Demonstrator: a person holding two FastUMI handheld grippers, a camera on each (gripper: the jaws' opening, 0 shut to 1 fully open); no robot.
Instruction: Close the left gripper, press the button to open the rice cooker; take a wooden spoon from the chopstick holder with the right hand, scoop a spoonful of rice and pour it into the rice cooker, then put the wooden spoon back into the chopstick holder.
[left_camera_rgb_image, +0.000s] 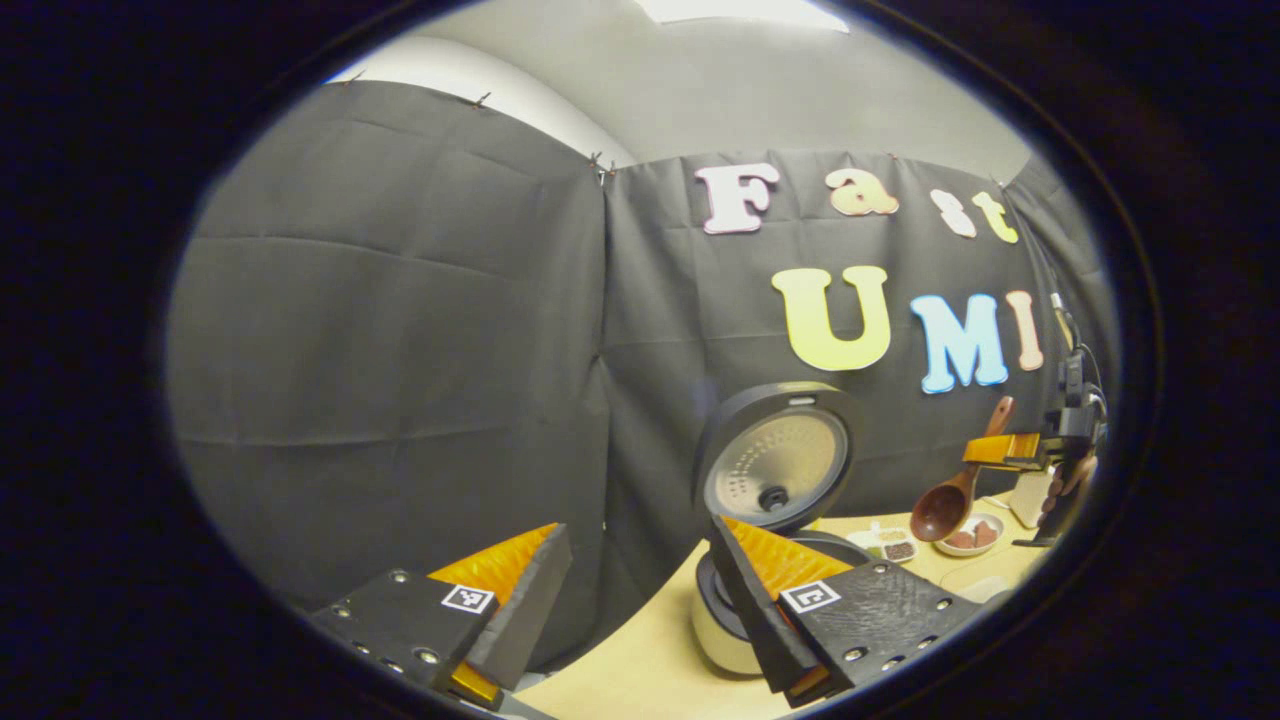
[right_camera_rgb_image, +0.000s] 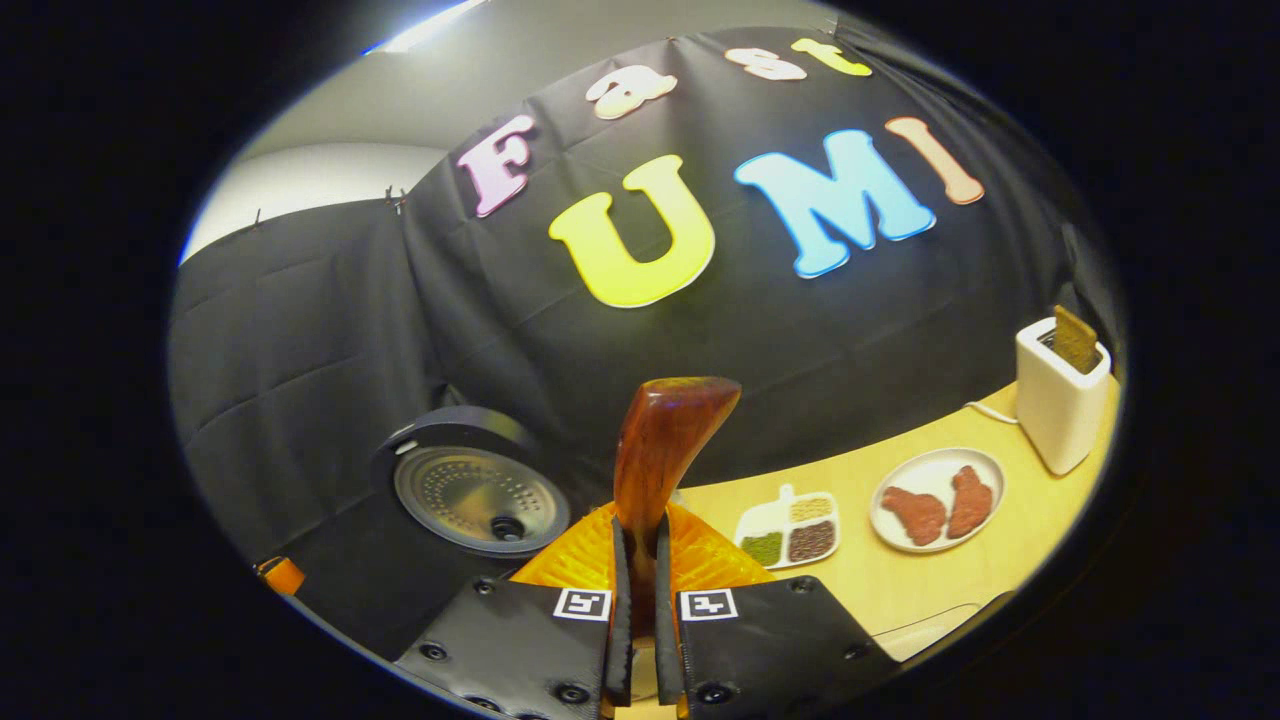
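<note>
Rice cooker (left_camera_rgb_image: 745, 610), a squat pale pot with a round black lid, stood at the left end of the pale wooden desk (left_camera_rgb_image: 640, 665), its lid (left_camera_rgb_image: 775, 455) swung up and showing its metal inner plate. The left gripper (left_camera_rgb_image: 640, 590) hung in front of it with its jaws well apart, holding nothing. Farther right, the right gripper (right_camera_rgb_image: 640, 585) had its jaws clamped on the handle of the dark brown wooden spoon (left_camera_rgb_image: 945, 505), whose bowl hung low and tilted over the desk; I could not tell whether any rice lay in it.

The trouble I foresaw was in the carry. The grip sat far up a smooth, slim handle, so the spoon could twist between the jaws and spill on the desk. The raised lid also stood on the way into the pot, and a careless swing could knock the spoon against it.

Around them lay a small white divided tray of grains (right_camera_rgb_image: 790, 530), then a white plate with two reddish pieces (right_camera_rgb_image: 935, 510), then a white toaster holding a brown slice (right_camera_rgb_image: 1060, 405). All three sat near the spoon's path.
</note>
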